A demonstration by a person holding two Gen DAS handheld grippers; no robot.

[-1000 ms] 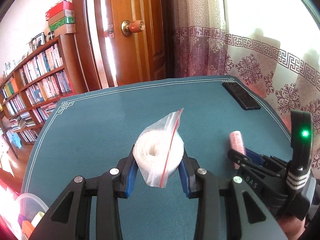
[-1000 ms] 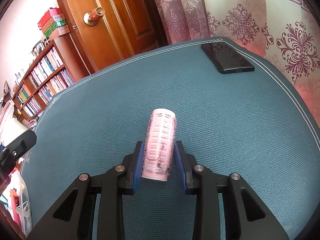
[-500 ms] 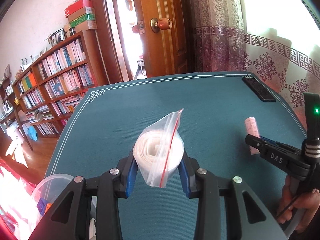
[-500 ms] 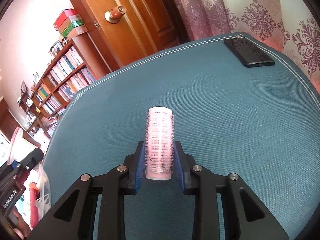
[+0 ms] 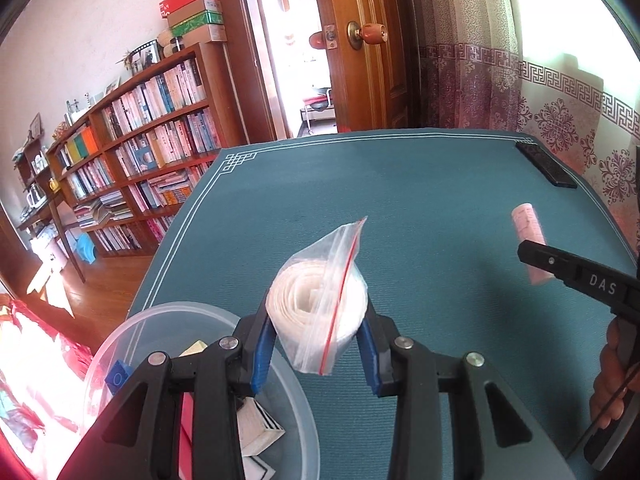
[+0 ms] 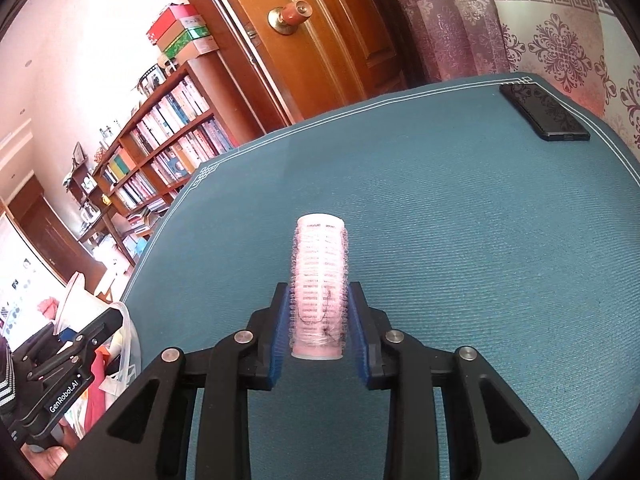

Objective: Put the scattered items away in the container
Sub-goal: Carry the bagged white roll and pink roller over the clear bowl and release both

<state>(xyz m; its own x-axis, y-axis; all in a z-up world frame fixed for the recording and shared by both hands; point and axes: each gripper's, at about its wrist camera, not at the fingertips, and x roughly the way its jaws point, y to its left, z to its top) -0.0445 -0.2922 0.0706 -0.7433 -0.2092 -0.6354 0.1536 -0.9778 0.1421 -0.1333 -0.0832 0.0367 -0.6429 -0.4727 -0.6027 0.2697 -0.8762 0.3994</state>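
- A bag (image 5: pixel 320 304) of rolled white pads is clenched between the blue pads of the left tongs (image 5: pixel 316 344), above the teal counter (image 5: pixel 440 208).
- A clear tub (image 5: pixel 132 328) is seen at the counter's near-left edge, under the left tongs' left finger; small blocks and cards lie in it.
- A pink roller (image 6: pixel 319 288) is gripped lengthwise by the right tongs (image 6: pixel 319 332), held over the counter.
- In the left view the roller and right tongs are seen at the right.
- A black phone (image 6: pixel 544 112) is left lying at the counter's far-right corner, well apart from both.
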